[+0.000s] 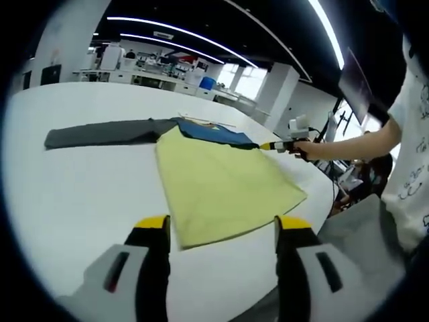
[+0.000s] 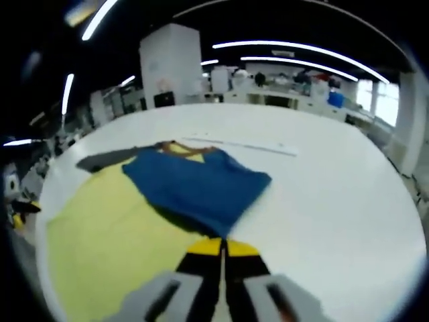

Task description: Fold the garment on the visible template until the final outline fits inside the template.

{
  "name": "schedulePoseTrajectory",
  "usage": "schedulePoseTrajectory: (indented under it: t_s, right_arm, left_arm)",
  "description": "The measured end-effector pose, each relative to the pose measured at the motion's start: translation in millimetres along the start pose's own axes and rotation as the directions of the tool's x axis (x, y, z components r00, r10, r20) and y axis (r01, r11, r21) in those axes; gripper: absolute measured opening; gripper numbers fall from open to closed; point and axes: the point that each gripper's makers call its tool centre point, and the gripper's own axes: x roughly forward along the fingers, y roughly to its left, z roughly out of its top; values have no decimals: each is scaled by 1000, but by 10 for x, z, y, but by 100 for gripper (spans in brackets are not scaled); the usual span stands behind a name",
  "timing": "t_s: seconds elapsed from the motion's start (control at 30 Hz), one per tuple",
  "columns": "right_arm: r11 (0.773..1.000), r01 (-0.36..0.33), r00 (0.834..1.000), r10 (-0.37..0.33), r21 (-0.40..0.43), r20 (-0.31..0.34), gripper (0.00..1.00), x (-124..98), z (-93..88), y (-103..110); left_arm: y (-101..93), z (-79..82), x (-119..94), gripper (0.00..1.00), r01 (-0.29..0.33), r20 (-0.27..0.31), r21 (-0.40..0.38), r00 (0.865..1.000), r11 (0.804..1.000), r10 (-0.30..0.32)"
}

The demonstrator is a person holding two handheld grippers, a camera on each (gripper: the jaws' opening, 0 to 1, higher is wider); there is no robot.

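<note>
In the left gripper view the left tool [image 1: 222,231] hangs just above the white tabletop [image 1: 80,194] with its yellow-tipped jaws spread wide and nothing between them. Directly ahead of those jaws, close to their tips, lies the garment [image 1: 224,181], a shirt spread flat with a pale yellow body, one dark grey sleeve stretched out to the left, and a blue part folded across its far end. Beyond the garment's far right corner the right tool [image 1: 268,145] shows, held in a person's hand [image 1: 310,149], its yellow tip at the edge of the blue fabric. In the right gripper view the right tool [image 2: 222,247] has its jaws pressed together at the near edge of the blue fold [image 2: 198,184], apparently pinching the garment there, though the fabric between them cannot be made out clearly. The yellow body spreads to the left of the jaws, and the grey sleeve lies further off, at the upper left.
</note>
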Motion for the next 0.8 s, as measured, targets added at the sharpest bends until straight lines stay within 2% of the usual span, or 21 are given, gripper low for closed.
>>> schedulePoseTrajectory:
  t_s: [0.23,0.53,0.7,0.73,0.77,0.8]
  right_arm:
    - [1000,-8,1000,8,9,9,0,-27,3,42]
    - [1000,-20,1000,20,4,0,0,-58,-118,137]
    - [999,-17,999,15,-50,-34,0,-50,-253,205]
    - [998,-18,1000,18,-58,1,0,-48,-185,214]
    - [999,-13,1000,12,-53,-23,0,-76,-212,200]
    - [998,-14,1000,13,-60,-20,0,-83,-199,201]
  left_arm:
    - [-14,11,18,59,6,1,0,1000,1000,-6]
    - [-23,5,13,59,7,1,-4,1000,1000,-7]
    - [-23,3,2,59,5,0,-4,1000,1000,-5]
    - [-23,6,-1,59,4,1,-4,1000,1000,-4]
    - [-23,5,-5,59,2,2,-6,1000,1000,-2]
    - [-23,4,-7,59,2,2,-8,1000,1000,-2]
